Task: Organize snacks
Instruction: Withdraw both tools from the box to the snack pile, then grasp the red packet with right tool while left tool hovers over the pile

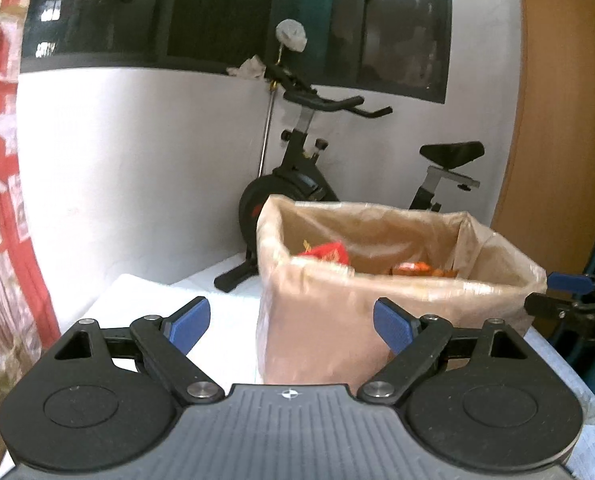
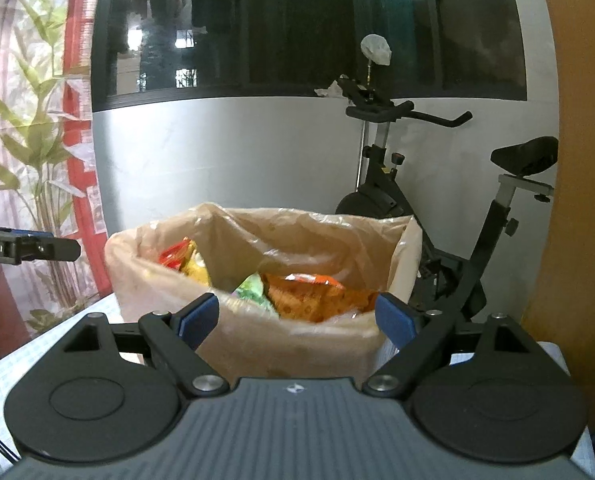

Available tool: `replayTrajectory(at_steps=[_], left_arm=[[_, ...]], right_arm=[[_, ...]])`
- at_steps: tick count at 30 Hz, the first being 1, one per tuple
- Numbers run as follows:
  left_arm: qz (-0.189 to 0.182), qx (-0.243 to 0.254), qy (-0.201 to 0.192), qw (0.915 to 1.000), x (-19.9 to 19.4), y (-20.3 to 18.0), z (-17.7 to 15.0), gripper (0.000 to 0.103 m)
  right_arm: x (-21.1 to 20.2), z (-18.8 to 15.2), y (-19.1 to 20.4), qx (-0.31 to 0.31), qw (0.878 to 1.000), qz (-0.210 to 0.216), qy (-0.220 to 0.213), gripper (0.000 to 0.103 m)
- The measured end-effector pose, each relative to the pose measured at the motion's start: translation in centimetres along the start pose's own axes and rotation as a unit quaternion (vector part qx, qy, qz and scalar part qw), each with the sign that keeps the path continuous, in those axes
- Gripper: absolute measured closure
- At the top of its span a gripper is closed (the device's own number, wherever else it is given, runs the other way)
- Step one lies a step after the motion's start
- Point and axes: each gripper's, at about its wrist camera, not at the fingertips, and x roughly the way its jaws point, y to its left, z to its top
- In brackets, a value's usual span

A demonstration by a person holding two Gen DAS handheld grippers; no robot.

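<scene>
A tan box lined with a clear plastic bag [image 1: 309, 308] stands open on the white tabletop [image 1: 225, 308]. Inside it lie a red snack packet [image 1: 327, 252] and an orange one [image 1: 413, 268]. My left gripper [image 1: 291, 324] is open just in front of the box's near left corner, nothing between its blue pads. In the right wrist view the box [image 2: 289, 344] holds an orange packet [image 2: 317, 296], a green one [image 2: 253, 290] and a red-yellow one [image 2: 185, 258]. My right gripper [image 2: 296, 321] is open before the box's front wall, empty.
Behind the table an exercise bike [image 1: 297, 176] stands against the white wall under a dark window. A wooden panel [image 1: 557, 120] rises on the right, a red patterned curtain [image 1: 1, 200] on the left. The right gripper's tip [image 1: 573, 296] shows beside the box.
</scene>
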Motion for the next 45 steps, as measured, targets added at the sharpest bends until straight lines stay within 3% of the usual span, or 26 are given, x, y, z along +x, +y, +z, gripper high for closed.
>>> replayTrajectory(at_steps=[19, 45], left_arm=[[0.018, -0.047, 0.05, 0.9975, 0.2, 1.4, -6.2, 0.015], [0.014, -0.042, 0.097, 0.9943, 2.5, 1.0, -11.4, 0.02]], right_arm=[[-0.1, -6.0, 0.5, 0.004, 0.999, -0.002, 0.046, 0.015], [2.2, -14.4, -1.3, 0.015, 0.991, -0.014, 0.133, 0.015]])
